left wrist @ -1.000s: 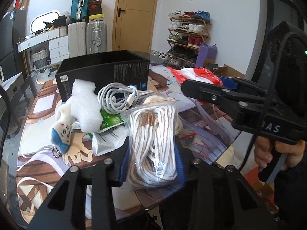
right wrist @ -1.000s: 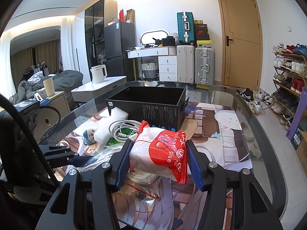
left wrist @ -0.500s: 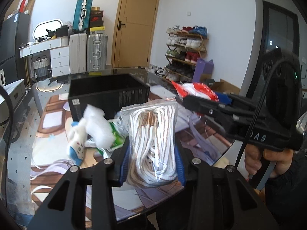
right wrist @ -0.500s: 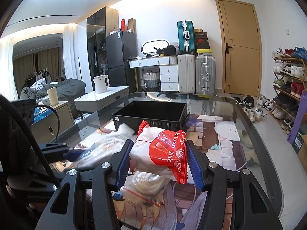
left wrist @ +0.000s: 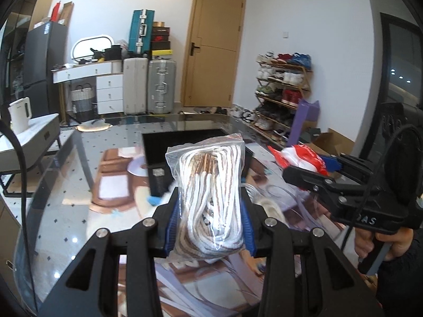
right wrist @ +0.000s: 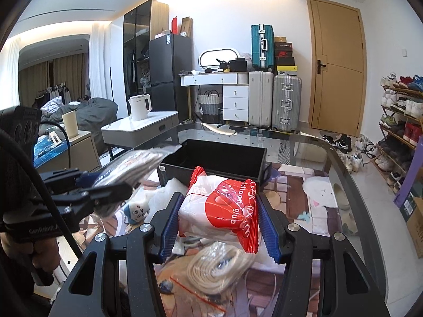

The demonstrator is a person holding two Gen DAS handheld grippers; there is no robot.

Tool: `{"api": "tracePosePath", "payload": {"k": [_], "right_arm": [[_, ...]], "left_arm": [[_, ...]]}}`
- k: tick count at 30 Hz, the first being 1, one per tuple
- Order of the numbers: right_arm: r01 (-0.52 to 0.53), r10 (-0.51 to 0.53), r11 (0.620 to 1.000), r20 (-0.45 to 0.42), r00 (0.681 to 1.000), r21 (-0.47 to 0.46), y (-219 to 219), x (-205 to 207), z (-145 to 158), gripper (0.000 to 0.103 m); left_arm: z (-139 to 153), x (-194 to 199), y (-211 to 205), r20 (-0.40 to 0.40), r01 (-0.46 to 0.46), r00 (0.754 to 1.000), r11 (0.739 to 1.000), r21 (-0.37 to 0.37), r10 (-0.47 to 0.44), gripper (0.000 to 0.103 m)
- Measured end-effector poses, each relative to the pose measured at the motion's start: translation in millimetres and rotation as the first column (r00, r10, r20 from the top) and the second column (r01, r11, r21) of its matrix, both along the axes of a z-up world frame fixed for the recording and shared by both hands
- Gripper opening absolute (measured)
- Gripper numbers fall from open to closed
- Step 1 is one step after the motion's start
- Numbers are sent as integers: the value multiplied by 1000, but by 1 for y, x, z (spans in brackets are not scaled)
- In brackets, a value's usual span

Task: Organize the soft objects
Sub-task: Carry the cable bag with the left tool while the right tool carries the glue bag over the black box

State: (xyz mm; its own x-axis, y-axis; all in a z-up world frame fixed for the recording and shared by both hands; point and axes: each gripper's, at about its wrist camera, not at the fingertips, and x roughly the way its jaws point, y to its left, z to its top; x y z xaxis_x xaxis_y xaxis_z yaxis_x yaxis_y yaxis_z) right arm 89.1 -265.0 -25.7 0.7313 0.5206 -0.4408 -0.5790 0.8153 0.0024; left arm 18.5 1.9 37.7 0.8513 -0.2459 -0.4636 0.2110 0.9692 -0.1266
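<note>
The left gripper (left wrist: 210,224) clamps a clear bag of white-and-brown cord (left wrist: 210,198), which stands upright between its blue pads. The right gripper (right wrist: 219,224) grips a red-and-white packet (right wrist: 224,208); the open black box (right wrist: 219,158) sits just ahead of both, and another bagged cord (right wrist: 214,266) lies beneath the right one.

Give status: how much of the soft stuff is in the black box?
Done: nothing visible in the black box. In hand: left gripper clamps the bagged cord; right gripper clamps the red-white packet. Left: plush, foam, rope bag.
</note>
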Motion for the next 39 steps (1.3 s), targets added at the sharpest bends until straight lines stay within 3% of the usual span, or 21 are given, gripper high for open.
{"api": "tracePosePath", "payload": {"k": [10, 20, 39], "right_arm": [[-23, 22, 1000, -8, 1000, -9, 19, 23, 10, 55], [-27, 26, 999, -22, 999, -23, 31, 53, 20, 55], [-59, 53, 995, -86, 995, -76, 54, 116, 15, 55]], "left_arm": [[8, 27, 6, 20, -53, 998, 997, 49, 52, 39], [13, 54, 15, 19, -71, 997, 996, 52, 70, 39], [6, 111, 10, -34, -74, 996, 993, 95, 77, 39]]}}
